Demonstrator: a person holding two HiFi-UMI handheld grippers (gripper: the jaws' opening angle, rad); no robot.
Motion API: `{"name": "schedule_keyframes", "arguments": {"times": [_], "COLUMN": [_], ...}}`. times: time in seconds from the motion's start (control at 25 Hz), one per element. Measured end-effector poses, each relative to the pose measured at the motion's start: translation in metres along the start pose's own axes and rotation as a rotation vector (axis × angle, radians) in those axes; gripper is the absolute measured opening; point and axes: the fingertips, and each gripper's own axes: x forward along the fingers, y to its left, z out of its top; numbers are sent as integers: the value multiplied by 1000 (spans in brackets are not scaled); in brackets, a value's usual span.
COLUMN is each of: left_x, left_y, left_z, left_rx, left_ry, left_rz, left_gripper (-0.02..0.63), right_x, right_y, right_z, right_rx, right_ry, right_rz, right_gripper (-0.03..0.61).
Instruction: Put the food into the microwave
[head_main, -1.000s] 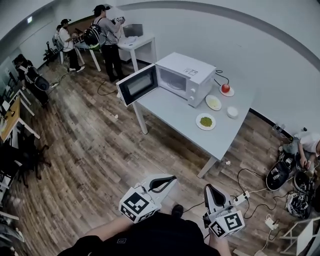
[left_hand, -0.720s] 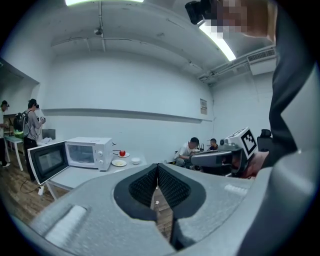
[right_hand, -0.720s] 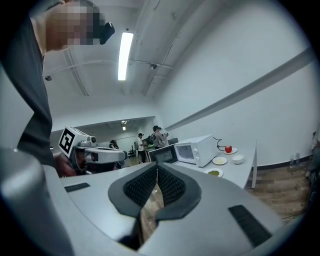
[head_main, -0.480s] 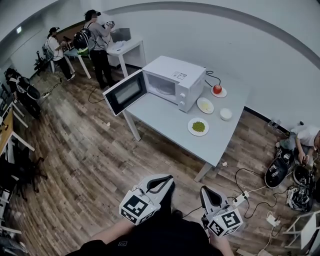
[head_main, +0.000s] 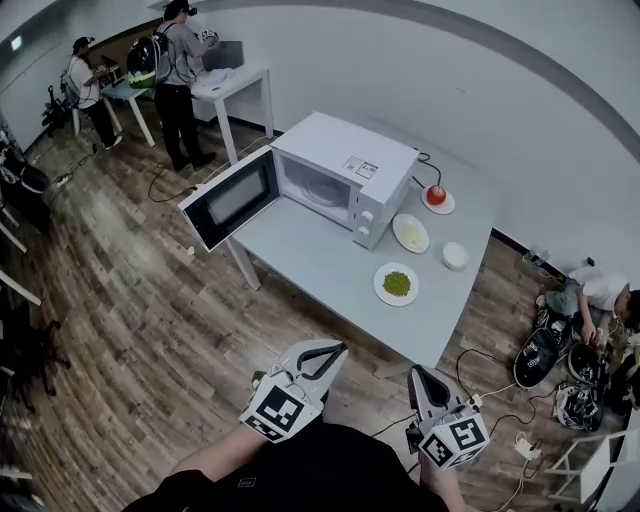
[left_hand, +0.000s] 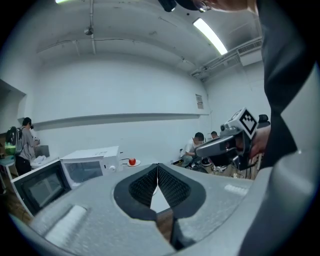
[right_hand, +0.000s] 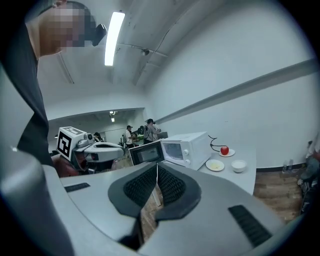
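A white microwave stands on the grey table with its door swung open to the left. To its right lie a plate of green food, a plate of pale food, a small white bowl and a red apple on a saucer. My left gripper and right gripper are held low over the wooden floor, short of the table, both shut and empty. In the left gripper view the left gripper points toward the microwave; the right gripper faces the microwave and apple.
Two people stand at a white table at the back left. A person sits on the floor at the right among bags. Cables and a power strip lie on the floor near my right gripper.
The table and microwave have drawn nearer and lower in the head view as both grippers moved toward them. Both pairs of jaws stay closed.
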Motion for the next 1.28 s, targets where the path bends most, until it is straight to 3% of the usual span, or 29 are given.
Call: {"name": "schedule_keyframes", "arguments": {"times": [0.4, 0.52, 0.92, 1.16, 1.28], "left_x": [61, 80, 156, 199, 218], "left_y": [90, 96, 104, 106, 110], "left_z": [-9, -12, -32, -48, -60], "left_rx": [91, 106, 151, 138, 174], "left_ry": [48, 61, 174, 262, 304], "left_rz": [-120, -148, -188, -176, -172], "left_gripper": [10, 11, 11, 11, 11], "right_x": [95, 108, 134, 139, 145], "right_y": [-35, -49, -119, -170, -193], "right_z": [27, 28, 18, 2, -13], "right_rx": [-29, -57, -343, -355, -387], "right_ry": [36, 66, 220, 248, 292], "right_rz": [-81, -100, -102, -55, -46], "right_gripper": [15, 15, 15, 15, 15]}}
